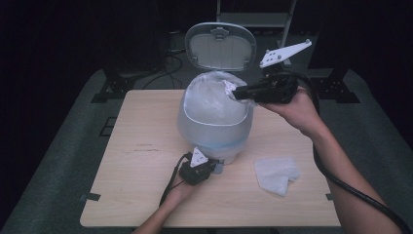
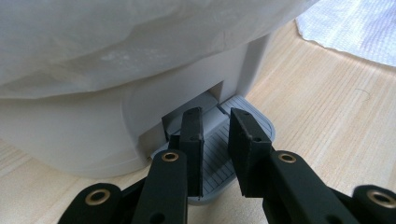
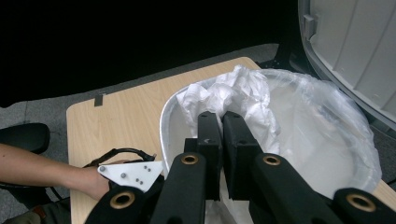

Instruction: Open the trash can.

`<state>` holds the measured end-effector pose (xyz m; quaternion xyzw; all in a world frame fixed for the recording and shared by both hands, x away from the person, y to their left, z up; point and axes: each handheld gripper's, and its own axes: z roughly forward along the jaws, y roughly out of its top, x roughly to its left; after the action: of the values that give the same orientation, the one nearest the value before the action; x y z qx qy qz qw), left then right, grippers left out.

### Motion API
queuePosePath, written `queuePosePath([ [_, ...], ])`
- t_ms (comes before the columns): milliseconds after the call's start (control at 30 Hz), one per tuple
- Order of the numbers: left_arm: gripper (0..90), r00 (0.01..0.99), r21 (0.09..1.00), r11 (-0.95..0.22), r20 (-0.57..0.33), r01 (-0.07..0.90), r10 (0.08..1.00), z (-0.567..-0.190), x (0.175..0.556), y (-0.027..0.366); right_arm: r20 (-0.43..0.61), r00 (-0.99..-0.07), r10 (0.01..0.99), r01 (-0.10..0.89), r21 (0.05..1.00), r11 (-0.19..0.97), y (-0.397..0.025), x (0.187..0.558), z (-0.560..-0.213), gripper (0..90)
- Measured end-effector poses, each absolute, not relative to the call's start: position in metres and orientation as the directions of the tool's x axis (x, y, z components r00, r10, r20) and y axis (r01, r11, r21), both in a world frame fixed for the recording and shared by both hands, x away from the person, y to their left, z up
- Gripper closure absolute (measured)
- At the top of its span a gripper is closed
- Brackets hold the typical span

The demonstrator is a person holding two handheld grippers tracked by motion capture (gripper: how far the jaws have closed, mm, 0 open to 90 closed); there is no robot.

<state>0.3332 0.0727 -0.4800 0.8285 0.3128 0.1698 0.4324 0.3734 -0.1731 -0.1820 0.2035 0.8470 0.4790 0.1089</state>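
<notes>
A white pedal bin [image 1: 214,122] lined with a clear plastic bag [image 3: 317,126] stands mid-table, its lid [image 1: 220,46] raised. My right gripper [image 1: 238,92] hovers over the bin's right rim, shut on a crumpled white tissue [image 3: 233,91] that hangs above the bag's mouth. My left gripper [image 1: 212,168] rests low at the bin's front. In the left gripper view its jaws [image 2: 215,114] lie on the grey ribbed foot pedal [image 2: 261,123], a narrow gap between them and nothing held. The bin's white body [image 2: 93,126] rises just behind the pedal.
A folded white tissue [image 1: 276,174] lies on the wooden table [image 1: 141,161] to the right of the bin. Dark floor, black stands and cables surround the table. The left hand with its gripper plate [image 3: 130,175] appears below the bin rim in the right gripper view.
</notes>
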Motion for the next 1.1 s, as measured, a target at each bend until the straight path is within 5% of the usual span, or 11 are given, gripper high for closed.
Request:
queuePosePath([
  [1100, 75.3, 0.748, 0.823, -0.428, 0.006, 0.373, 0.664, -0.48, 0.334, 0.073, 0.02, -0.902, 0.431, 0.252, 0.835, 0.489, -0.134, 0.399, -0.189, 85.7],
])
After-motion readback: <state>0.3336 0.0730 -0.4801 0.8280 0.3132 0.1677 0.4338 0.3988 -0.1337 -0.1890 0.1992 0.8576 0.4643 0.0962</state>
